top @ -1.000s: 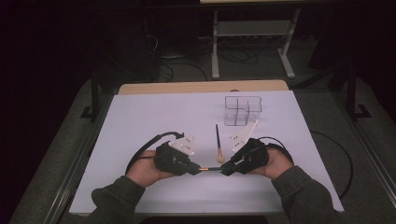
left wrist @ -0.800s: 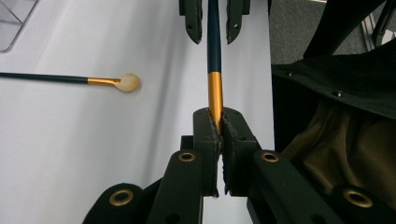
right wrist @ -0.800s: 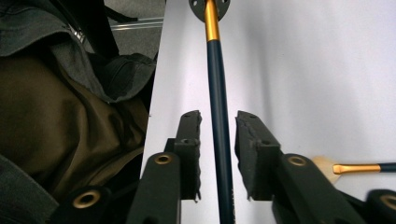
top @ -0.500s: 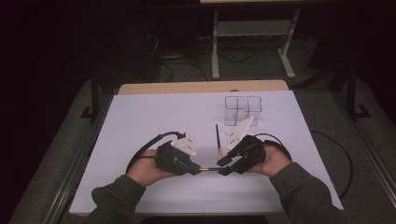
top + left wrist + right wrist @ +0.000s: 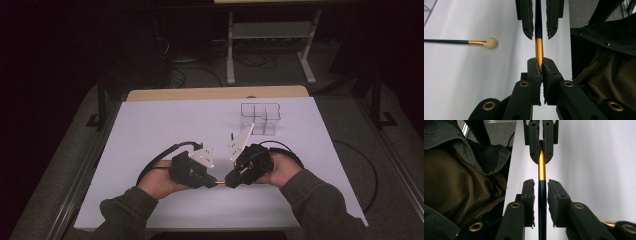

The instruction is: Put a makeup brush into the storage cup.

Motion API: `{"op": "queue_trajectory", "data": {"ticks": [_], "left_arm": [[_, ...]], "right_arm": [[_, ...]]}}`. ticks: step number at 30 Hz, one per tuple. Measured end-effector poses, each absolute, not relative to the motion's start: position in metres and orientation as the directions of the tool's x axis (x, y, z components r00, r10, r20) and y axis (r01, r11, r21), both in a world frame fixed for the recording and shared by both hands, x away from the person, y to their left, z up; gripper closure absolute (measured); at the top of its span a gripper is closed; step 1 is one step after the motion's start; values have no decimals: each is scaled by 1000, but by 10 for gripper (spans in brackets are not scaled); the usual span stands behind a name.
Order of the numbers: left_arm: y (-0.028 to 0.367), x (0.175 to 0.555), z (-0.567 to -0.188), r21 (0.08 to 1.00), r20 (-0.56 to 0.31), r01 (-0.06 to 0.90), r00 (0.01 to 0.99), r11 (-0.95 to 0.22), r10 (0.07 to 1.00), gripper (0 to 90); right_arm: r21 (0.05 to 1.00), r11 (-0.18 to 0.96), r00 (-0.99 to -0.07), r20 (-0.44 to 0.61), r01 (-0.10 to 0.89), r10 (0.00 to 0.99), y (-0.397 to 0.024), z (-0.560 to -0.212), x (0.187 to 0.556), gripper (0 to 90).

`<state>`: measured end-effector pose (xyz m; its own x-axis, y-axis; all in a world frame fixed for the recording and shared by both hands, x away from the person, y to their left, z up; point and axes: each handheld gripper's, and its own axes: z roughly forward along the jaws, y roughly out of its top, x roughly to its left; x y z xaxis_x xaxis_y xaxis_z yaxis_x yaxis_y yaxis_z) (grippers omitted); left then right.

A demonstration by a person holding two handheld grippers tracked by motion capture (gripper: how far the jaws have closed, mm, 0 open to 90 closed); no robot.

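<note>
No legible text, label, brand or number on any surface; fine print, if any, seems too blurred to read.

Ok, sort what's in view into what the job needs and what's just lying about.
In the job: held brush, its gold ferrule clamped in the left gripper; right gripper, jaws just been closing around the dark handle, not pressing on it; probably the clear organizer.
Lying about: second brush on the table; metal stand on the floor.

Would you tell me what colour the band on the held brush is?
Gold; the band shows best in the left gripper view.
</note>
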<state>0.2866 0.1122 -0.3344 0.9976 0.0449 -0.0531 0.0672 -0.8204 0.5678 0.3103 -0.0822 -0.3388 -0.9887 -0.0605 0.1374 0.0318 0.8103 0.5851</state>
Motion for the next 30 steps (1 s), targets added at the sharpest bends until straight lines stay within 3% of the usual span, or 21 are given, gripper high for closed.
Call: {"op": "queue_trajectory", "data": {"ticks": [4, 30], "left_arm": [[110, 286, -334, 563, -51, 62, 998, -824, 41, 853], [114, 287, -326, 611, -66, 81, 996, -787, 51, 833]], "right_arm": [[567, 823, -988, 144, 30, -63, -78, -341, 310, 810], [593, 804, -986, 157, 43, -63, -78, -347, 309, 823]]}}
